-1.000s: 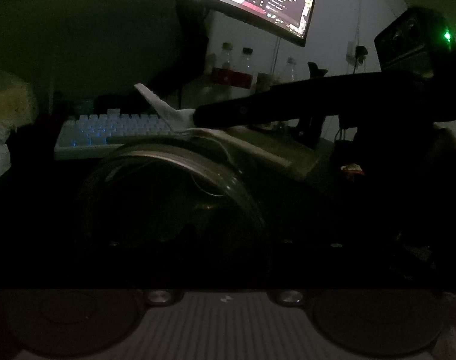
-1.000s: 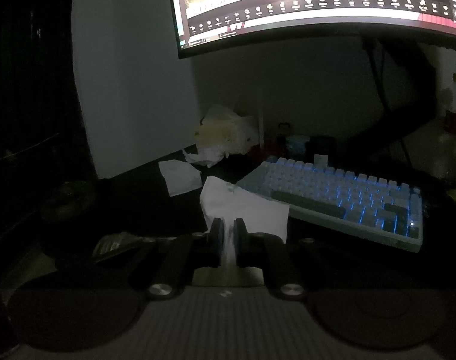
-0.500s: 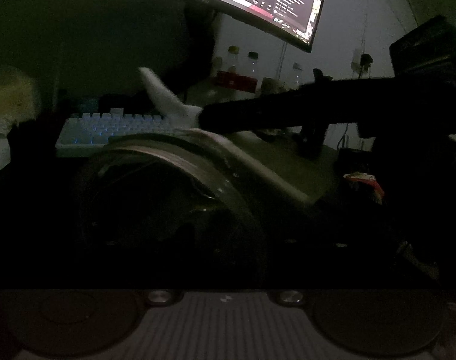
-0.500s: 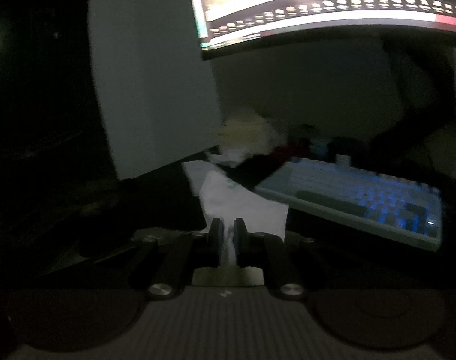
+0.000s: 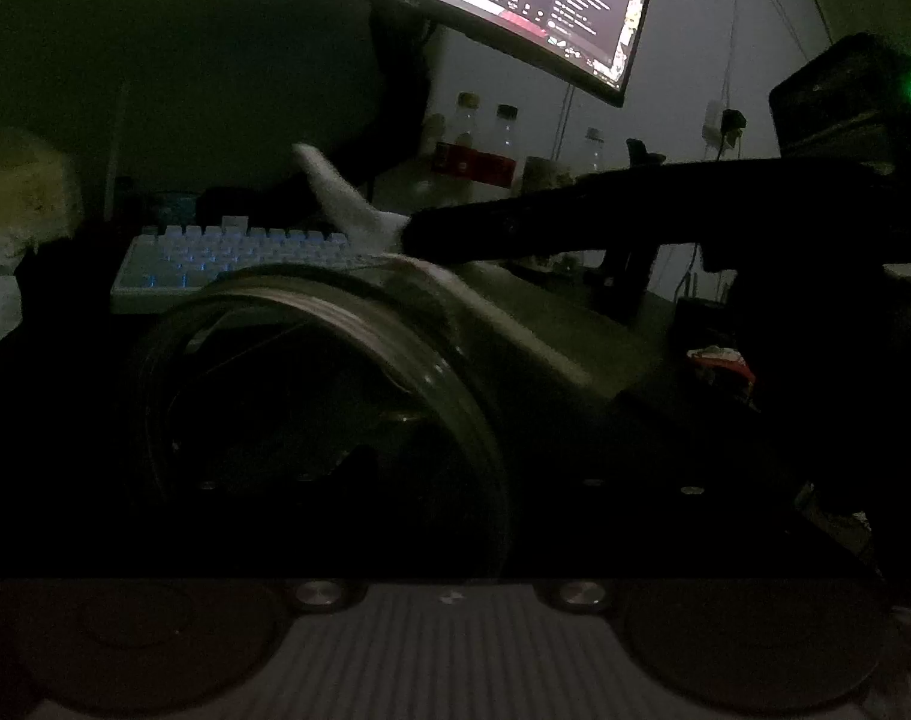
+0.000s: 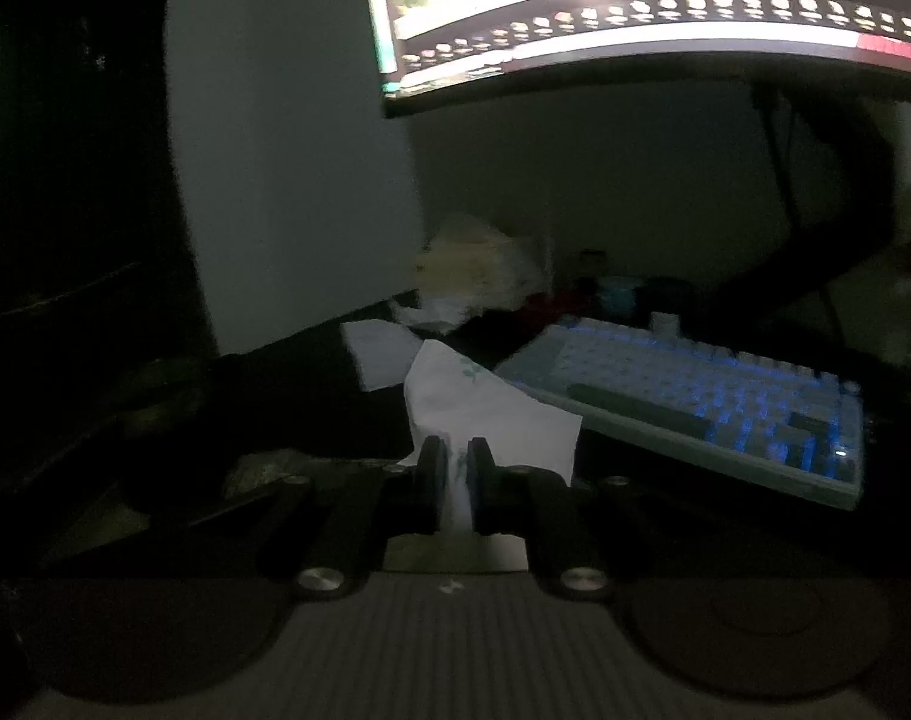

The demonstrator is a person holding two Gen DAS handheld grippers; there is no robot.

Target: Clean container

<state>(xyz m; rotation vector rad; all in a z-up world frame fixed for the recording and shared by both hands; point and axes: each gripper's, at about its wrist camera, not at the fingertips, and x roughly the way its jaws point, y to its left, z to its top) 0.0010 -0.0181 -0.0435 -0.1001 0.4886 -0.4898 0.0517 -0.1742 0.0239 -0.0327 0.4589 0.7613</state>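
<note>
The room is very dark, lit mostly by a curved monitor [image 6: 665, 12] and a keyboard [image 6: 695, 396] glowing blue on the surface.

In your left hand's view, a clear round container [image 5: 311, 408] fills the frame, lying on its side with its wide mouth turned towards the camera. The left gripper's own fingers are lost in the dark around it, so you cannot tell from the view whether they press on the container or merely flank it.

Your right gripper [image 6: 453, 480] has its fingers closed tight on a white tissue [image 6: 485, 414], which fans out ahead of them. Seen from the left view, that right gripper [image 5: 413, 234] reaches in from the right as a long dark shape, and the tissue [image 5: 347, 198] sticks up just above the container's upper rim, close to it or just brushing it; contact is too dim to confirm.

To wipe well, you would likely need to tip the tissue downward so its loose end enters the mouth, then sweep along the inner wall in an arc. Steady the container firmly first, since a smooth round wall may roll or slip under sideways pressure. Keep the pinch tight; thin tissue may tear or pull free.
</note>
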